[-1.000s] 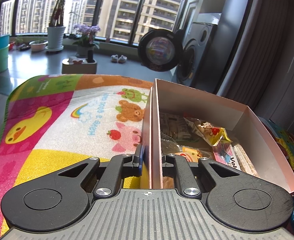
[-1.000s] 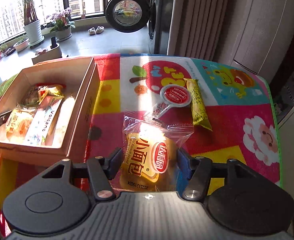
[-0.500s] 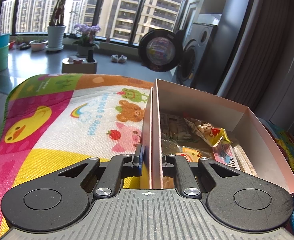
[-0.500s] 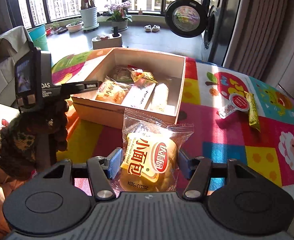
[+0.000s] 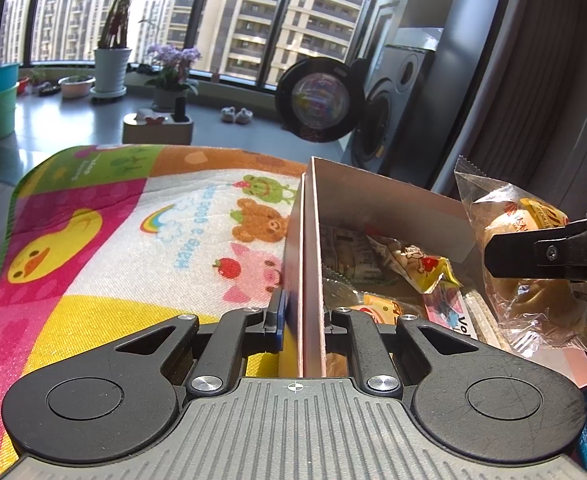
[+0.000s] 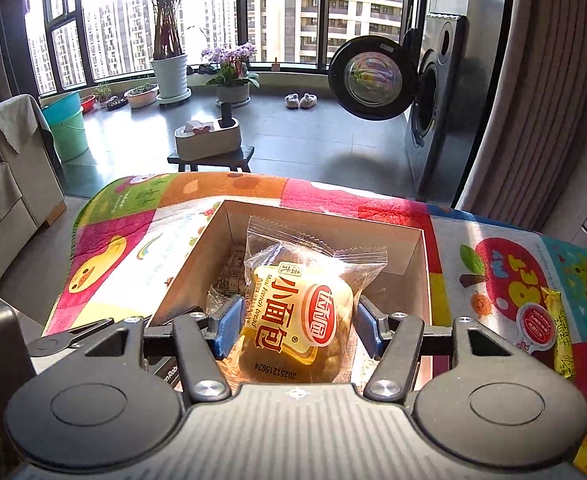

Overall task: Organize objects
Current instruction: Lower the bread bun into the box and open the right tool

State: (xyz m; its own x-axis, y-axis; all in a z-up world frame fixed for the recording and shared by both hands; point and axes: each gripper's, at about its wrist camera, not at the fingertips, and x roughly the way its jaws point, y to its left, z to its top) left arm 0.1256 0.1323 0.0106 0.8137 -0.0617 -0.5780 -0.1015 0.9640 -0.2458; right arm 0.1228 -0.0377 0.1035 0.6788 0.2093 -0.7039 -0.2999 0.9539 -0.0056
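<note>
The box (image 5: 313,264) wall is pinched by the left gripper (image 5: 302,316); the bread packet (image 6: 297,316) is clamped over it by the right gripper (image 6: 295,326).

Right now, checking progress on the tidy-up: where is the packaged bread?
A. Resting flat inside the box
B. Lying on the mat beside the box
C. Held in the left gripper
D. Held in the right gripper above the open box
D: the right gripper clamps the packaged bread above the open box.
</note>
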